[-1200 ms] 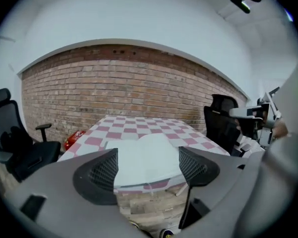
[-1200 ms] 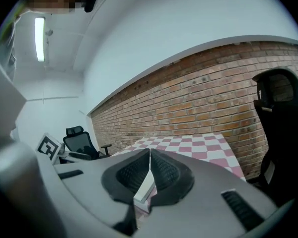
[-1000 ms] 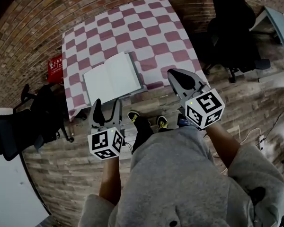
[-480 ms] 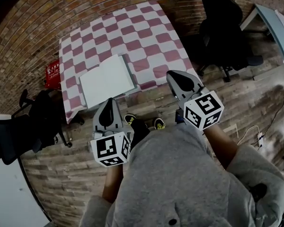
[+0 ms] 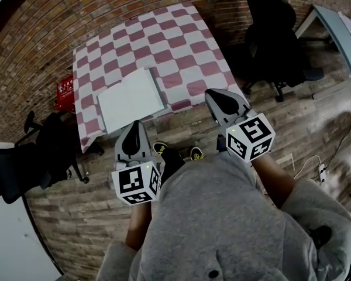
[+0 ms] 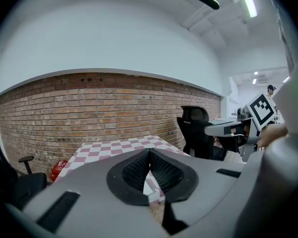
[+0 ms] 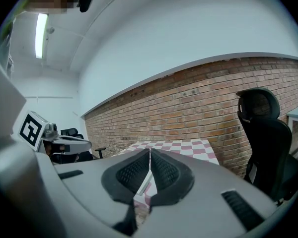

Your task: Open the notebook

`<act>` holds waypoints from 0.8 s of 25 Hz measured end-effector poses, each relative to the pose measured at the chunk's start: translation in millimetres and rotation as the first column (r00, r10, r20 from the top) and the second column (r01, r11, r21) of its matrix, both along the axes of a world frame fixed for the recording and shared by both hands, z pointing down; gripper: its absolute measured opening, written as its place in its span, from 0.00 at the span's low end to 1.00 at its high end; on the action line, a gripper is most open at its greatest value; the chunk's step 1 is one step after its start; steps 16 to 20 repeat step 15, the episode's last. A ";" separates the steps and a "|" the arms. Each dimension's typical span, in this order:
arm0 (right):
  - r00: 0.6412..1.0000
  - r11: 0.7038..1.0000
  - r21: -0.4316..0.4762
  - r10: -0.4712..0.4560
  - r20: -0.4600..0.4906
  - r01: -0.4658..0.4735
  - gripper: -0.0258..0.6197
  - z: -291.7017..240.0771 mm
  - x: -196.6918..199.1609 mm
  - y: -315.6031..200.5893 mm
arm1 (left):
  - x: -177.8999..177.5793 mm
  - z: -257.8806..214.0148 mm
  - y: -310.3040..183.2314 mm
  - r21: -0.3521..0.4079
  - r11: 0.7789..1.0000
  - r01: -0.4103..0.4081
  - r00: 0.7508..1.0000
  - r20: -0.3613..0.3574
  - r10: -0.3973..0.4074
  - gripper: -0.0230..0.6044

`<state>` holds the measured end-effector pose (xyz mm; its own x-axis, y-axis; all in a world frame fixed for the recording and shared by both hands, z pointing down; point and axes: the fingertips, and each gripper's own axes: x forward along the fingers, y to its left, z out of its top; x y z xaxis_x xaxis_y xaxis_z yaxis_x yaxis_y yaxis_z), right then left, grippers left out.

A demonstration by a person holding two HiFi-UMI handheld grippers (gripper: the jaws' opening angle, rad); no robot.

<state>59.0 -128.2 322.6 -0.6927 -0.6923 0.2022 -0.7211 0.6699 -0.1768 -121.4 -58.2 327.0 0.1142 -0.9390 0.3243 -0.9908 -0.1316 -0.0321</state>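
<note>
The notebook [image 5: 131, 100] lies open, white pages up, on the near left part of the red-and-white checked table [image 5: 181, 45]. Both grippers hang short of the table's near edge, over the floor, touching nothing. My left gripper [image 5: 134, 124] is shut and empty, its tip just below the notebook's near edge in the head view. In the left gripper view its pads [image 6: 149, 150] meet with nothing between them. My right gripper [image 5: 213, 93] is also shut and empty, to the right of the notebook. In its own view the right gripper [image 7: 150, 150] points toward the table.
A black office chair [image 5: 275, 34] stands right of the table, and another [image 5: 35, 157] at the left on the floor. A red box [image 5: 65, 88] sits by the table's left side. A pale desk [image 5: 339, 34] is at far right. Brick wall lies behind the table.
The left gripper's jaws went from open to shut and it drew back from the notebook and up. The right gripper stayed shut and shifted slightly. The notebook stays open.
</note>
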 end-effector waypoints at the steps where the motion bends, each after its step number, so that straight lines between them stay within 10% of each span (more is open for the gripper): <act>1: 1.000 1.000 0.001 0.000 0.001 0.000 0.08 -1.2 0.0 -1.1 | -0.3 0.1 -0.7 -0.002 1.000 0.000 1.000 0.001 0.000 0.05; 20: 1.000 1.000 -0.011 0.009 0.002 -0.009 0.08 4.1 0.1 -10.8 | -4.3 8.5 -10.1 -0.028 1.000 0.003 1.000 0.009 -0.003 0.05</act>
